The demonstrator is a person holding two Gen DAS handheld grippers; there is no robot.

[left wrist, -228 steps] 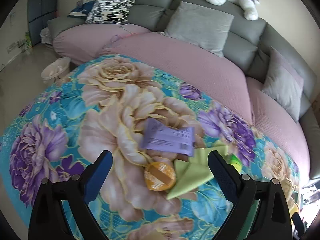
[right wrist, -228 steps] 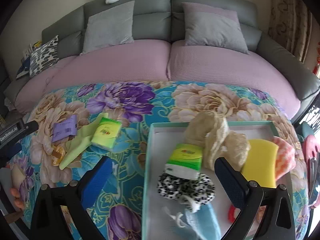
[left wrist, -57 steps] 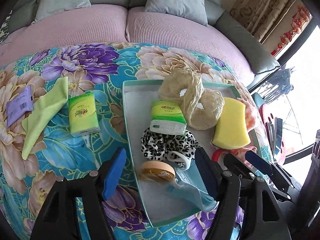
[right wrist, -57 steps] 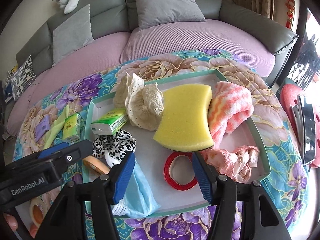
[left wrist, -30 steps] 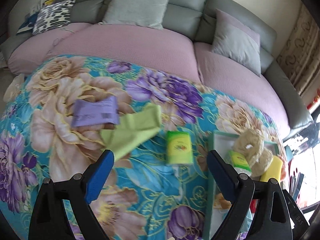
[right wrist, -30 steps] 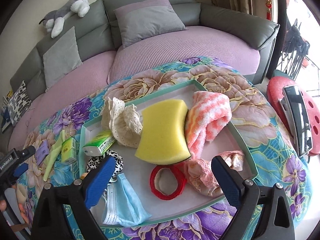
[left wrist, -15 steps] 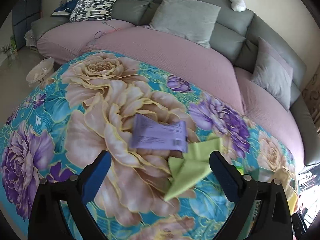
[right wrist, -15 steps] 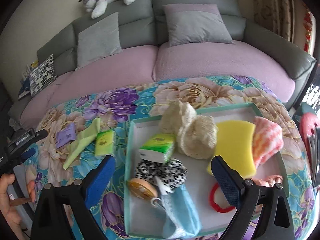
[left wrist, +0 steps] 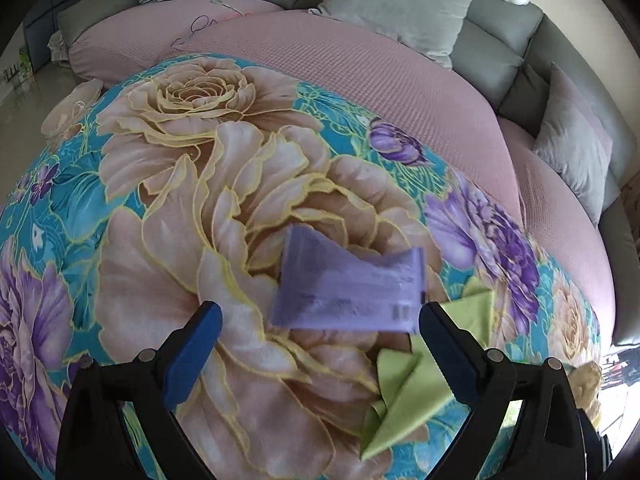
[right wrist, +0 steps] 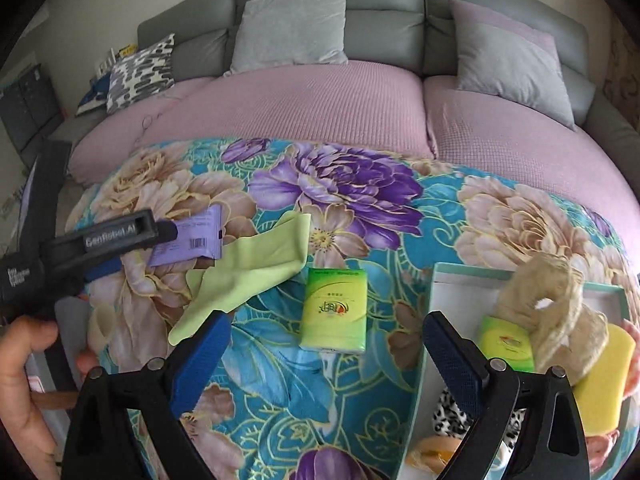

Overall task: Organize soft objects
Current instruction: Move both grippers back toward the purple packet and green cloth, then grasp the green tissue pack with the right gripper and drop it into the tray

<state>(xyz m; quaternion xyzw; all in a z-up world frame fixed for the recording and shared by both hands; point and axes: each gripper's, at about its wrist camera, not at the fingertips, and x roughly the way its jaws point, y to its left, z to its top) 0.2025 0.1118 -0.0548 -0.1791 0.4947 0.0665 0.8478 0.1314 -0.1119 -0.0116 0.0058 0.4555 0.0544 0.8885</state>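
Note:
My left gripper [left wrist: 316,320] hangs open just short of a purple packet [left wrist: 348,288] lying on the floral cloth; nothing is between its pads. A light green cloth [left wrist: 420,380] lies right of the packet. In the right wrist view my right gripper [right wrist: 325,328] stands open and empty over a green tissue pack [right wrist: 334,308]. Left of that pack lie the green cloth [right wrist: 248,272] and the purple packet [right wrist: 192,242], with the left gripper [right wrist: 150,248] over the packet. The teal tray [right wrist: 436,280] at right holds a beige lace cloth [right wrist: 552,292], a second tissue pack [right wrist: 506,342] and a yellow sponge [right wrist: 604,384].
A leopard-print scrunchie [right wrist: 448,416] and an orange tape roll [right wrist: 430,452] lie at the tray's near end. A person's hand [right wrist: 24,380] holds the left gripper's handle. Behind the table curves a sofa with a pink cover [right wrist: 320,108] and grey cushions [right wrist: 292,32].
The left gripper left the tray, where the orange tape roll now lies, and dropped closer to the purple packet. The right gripper swung left from over the tray to the green tissue pack.

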